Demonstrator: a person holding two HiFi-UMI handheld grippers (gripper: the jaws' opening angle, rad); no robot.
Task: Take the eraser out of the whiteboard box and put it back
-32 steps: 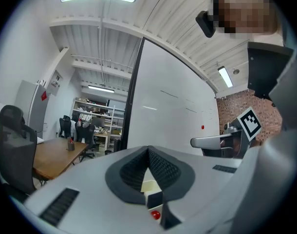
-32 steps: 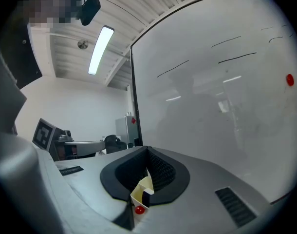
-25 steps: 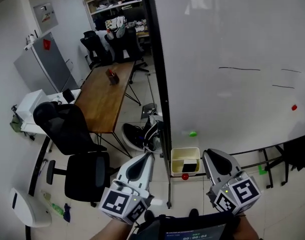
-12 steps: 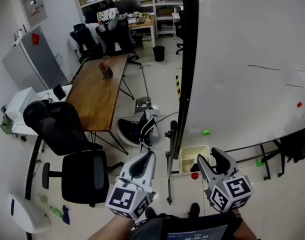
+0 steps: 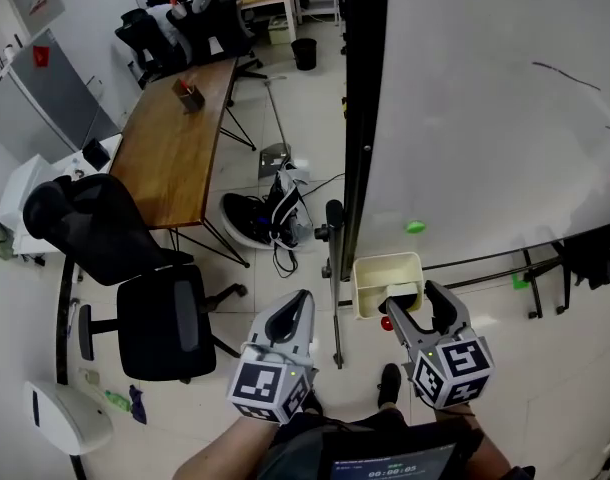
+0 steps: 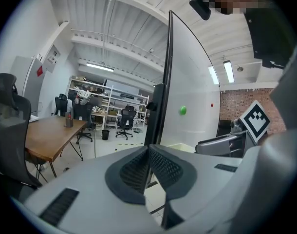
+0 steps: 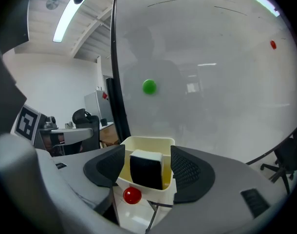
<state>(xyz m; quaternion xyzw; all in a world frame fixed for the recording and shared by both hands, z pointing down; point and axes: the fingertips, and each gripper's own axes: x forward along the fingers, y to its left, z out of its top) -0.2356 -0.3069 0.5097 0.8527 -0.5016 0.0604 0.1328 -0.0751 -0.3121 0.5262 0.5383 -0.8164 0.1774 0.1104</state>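
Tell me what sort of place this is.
Most likely an office or lab workroom. A large white whiteboard on a dark-framed stand fills the right side. A long brown wooden table stands beside a black swivel office chair, and cluttered white shelving lines the far wall.

No lettering can be read anywhere. The dark rectangular screen (image 5: 390,465), well behind the fingers (image 5: 297,313), shows characters too blurred to read.
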